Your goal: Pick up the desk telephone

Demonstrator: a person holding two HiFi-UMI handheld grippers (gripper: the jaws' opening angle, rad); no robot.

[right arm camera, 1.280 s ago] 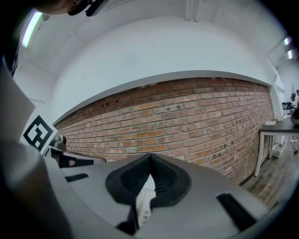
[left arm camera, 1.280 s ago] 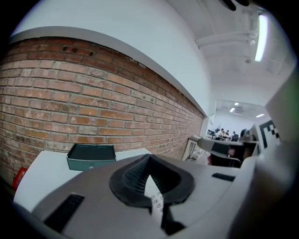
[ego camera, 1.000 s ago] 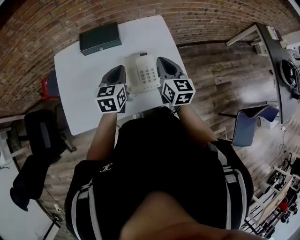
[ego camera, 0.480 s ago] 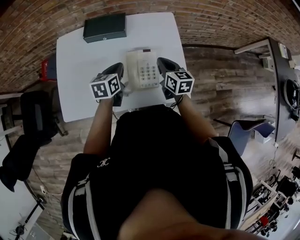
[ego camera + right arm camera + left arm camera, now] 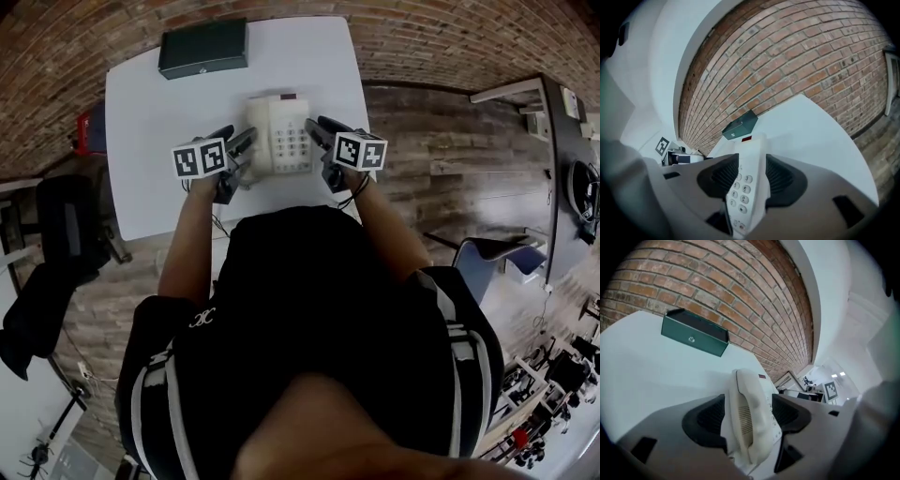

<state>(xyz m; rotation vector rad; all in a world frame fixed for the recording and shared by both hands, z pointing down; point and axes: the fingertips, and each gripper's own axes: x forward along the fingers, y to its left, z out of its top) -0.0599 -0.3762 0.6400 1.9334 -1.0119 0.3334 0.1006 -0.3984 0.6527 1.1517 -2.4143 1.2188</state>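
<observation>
Straddling desk telephone (image 5: 279,139), seemingly: hand-held grippers (image 5: 246,142) (image 5: 315,128)

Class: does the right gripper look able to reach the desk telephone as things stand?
Probably yes: on the right gripper the jaws have just been opening and stand either side of the desk telephone, at its keypad edge; nothing blocks it.

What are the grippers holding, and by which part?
Nothing looks gripped. Both grippers' jaws have just been opening: the left gripper straddles the handset side of the telephone, the right gripper its keypad side.
</observation>
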